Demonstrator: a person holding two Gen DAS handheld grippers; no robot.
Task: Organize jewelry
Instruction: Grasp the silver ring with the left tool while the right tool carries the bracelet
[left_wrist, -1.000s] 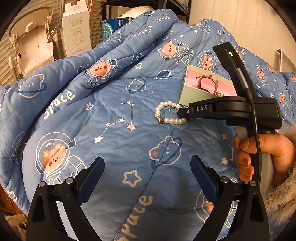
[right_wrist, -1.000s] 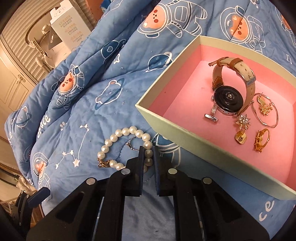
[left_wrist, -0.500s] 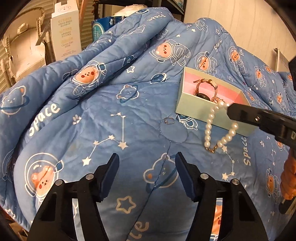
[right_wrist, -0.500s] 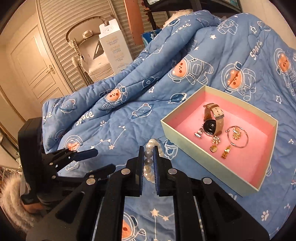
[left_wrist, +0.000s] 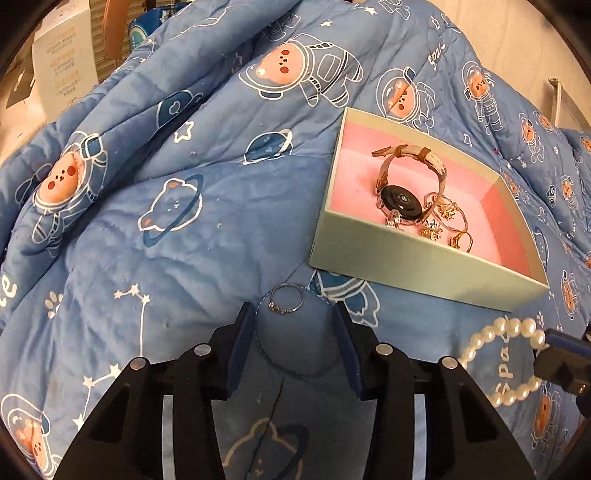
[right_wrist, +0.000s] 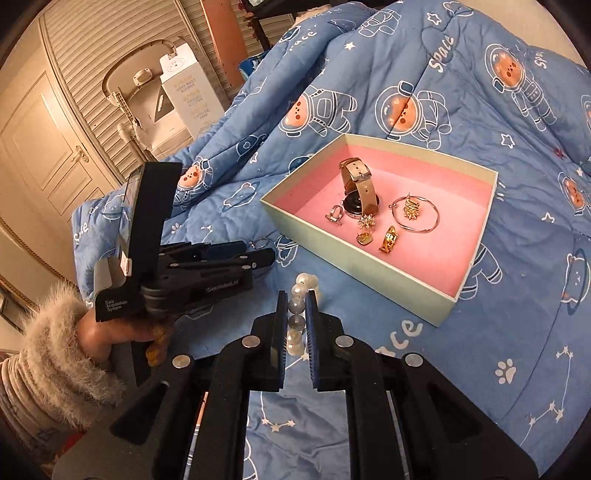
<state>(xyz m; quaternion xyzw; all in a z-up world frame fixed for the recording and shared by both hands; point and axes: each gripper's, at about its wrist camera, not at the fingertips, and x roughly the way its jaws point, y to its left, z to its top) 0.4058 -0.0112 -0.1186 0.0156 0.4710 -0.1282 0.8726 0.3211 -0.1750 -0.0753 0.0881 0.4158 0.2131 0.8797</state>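
1. While the right hand-held gripper (right_wrist: 295, 321) pinches the pearl bracelet (right_wrist: 301, 306) tight between its fingers, the strand hangs above the quilt (right_wrist: 461, 369), just short of the box (right_wrist: 369, 264).
2. Open wide, the left hand-held gripper (left_wrist: 293, 325) holds nothing; its fingers sit on either side of a thin ring (left_wrist: 286, 301) lying on the quilt.
3. Inside the pink-lined box lie a watch (right_wrist: 360, 186), a hoop (right_wrist: 415, 218) and small gold pieces (right_wrist: 388, 238).
4. That box rests on the bed, just beyond the ring.
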